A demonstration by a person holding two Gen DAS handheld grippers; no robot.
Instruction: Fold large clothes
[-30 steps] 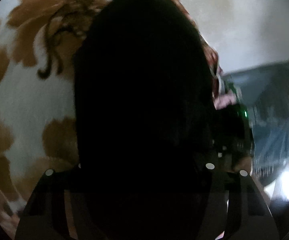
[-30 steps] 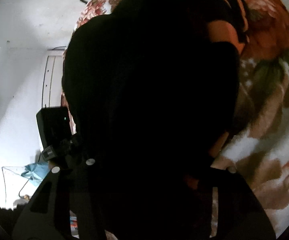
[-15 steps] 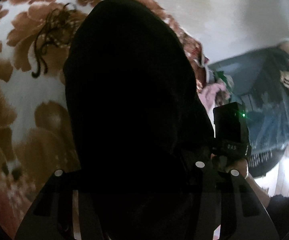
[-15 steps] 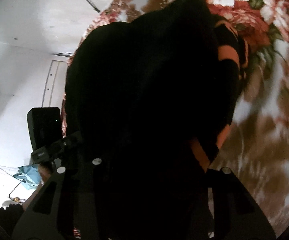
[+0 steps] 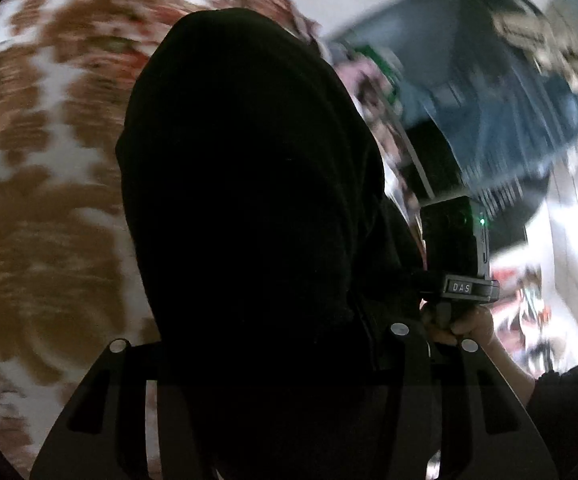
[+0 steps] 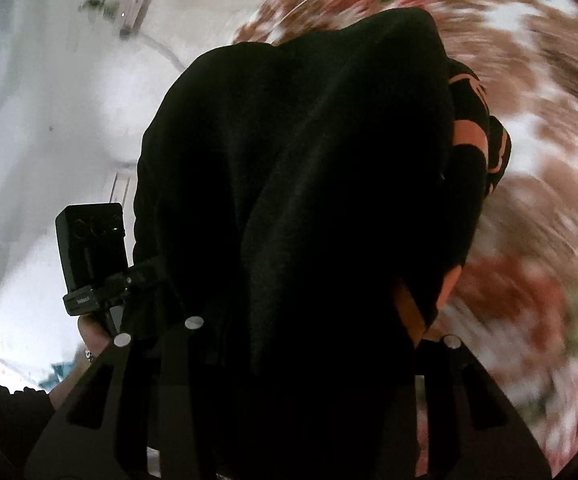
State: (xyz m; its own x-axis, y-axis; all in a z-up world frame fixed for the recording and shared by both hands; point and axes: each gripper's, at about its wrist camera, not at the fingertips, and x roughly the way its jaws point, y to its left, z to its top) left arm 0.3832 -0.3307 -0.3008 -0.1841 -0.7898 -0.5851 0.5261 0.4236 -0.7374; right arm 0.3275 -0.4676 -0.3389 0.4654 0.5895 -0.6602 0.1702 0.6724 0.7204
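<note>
Black fabric fills both wrist views. In the left wrist view, a brown-and-white floral blanket (image 5: 41,208) lies blurred on the left. The black garment (image 5: 249,208) hangs bunched in the centre, draped over the left gripper (image 5: 257,364); its jaws seem clamped on the cloth, though the fingertips are hidden. On the right, a hand holds the other gripper's handle before a blue laundry basket (image 5: 529,112). In the right wrist view, a white wall (image 6: 49,120) is at left. The right gripper (image 6: 289,360) is buried in the garment, apparently gripping it. Orange markings (image 6: 469,136) show at right.
</note>
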